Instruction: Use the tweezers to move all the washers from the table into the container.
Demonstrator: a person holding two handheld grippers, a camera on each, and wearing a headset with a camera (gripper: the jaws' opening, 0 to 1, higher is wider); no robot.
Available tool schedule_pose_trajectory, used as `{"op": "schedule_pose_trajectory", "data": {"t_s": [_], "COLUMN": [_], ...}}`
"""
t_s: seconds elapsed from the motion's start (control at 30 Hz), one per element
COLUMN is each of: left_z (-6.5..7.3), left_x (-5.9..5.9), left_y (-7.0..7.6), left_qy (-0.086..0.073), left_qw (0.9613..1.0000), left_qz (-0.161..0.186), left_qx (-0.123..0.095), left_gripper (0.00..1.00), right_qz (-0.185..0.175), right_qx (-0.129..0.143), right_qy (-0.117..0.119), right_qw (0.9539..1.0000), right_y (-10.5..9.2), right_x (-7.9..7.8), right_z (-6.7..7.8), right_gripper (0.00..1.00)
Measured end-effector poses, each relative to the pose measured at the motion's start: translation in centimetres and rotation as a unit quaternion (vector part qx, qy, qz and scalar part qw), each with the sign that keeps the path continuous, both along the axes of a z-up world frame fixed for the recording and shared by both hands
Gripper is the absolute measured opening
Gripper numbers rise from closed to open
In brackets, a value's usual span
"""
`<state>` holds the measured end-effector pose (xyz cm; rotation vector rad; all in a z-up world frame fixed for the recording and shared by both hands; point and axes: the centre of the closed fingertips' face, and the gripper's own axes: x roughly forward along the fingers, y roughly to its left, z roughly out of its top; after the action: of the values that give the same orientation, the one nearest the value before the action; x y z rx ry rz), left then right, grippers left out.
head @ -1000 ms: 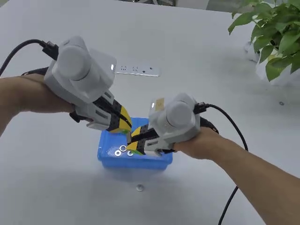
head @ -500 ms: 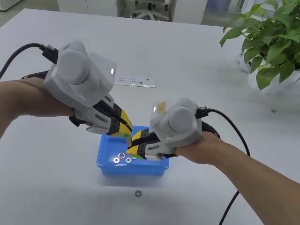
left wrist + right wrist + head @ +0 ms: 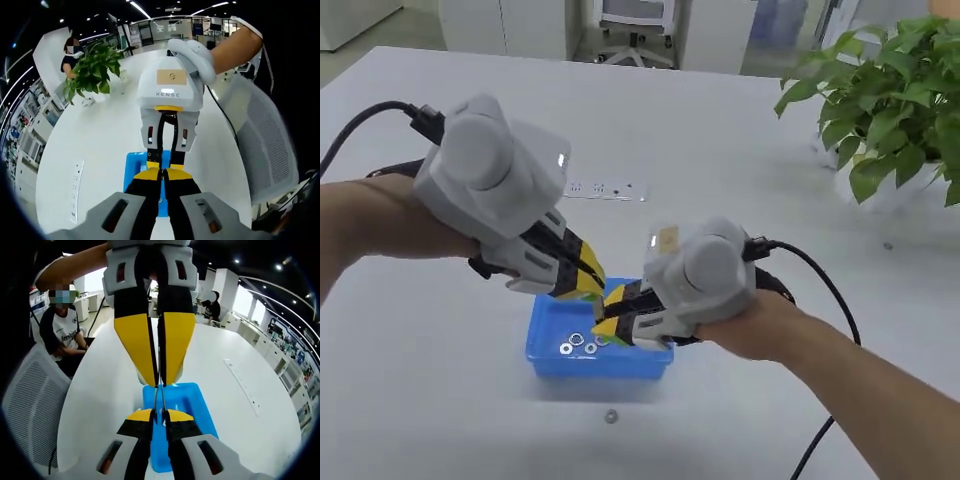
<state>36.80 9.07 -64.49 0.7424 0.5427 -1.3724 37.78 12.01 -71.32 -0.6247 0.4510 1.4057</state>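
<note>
Over the blue container (image 3: 548,355) my left gripper (image 3: 588,284) and right gripper (image 3: 608,326) meet tip to tip, both shut. In the right gripper view thin metal tweezers (image 3: 156,399) run from my right gripper (image 3: 159,415) up into the left gripper (image 3: 159,381), above the container (image 3: 186,401). The left gripper view has its own jaws (image 3: 162,174) touching the right gripper (image 3: 161,164) over the container (image 3: 133,167). Several washers (image 3: 578,346) lie in the container. One washer (image 3: 611,416) lies on the table in front of it.
A white power strip (image 3: 605,188) lies behind the container. A potted plant (image 3: 890,110) stands at the far right. A mesh chair (image 3: 30,395) and a seated person (image 3: 60,327) are beside the table. Cables trail from both grippers.
The head camera has tilted up, so the scene sits lower in view. Both grippers stay tip to tip over the container; the washers have not moved.
</note>
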Motion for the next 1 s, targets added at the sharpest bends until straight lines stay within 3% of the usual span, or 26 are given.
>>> {"op": "schedule_pose_trajectory", "data": {"t_s": [0.4, 1.0], "left_z": [-0.6, -3.1], "left_x": [-1.9, -3.8], "left_y": [-0.9, -1.3], "left_qy": [0.000, 0.029], "left_qw": [0.9999, 0.9995], "left_qz": [-0.010, -0.011], "left_qx": [0.004, 0.002], "left_gripper": [0.06, 0.06], "right_qz": [-0.004, -0.003], "right_qx": [-0.003, -0.010], "right_qy": [-0.004, 0.013], "right_qw": [1.0000, 0.9999], "right_y": [-1.0, -1.6], "right_x": [-1.8, -4.3], "right_z": [-0.5, -3.1], "right_gripper": [0.11, 0.11]}}
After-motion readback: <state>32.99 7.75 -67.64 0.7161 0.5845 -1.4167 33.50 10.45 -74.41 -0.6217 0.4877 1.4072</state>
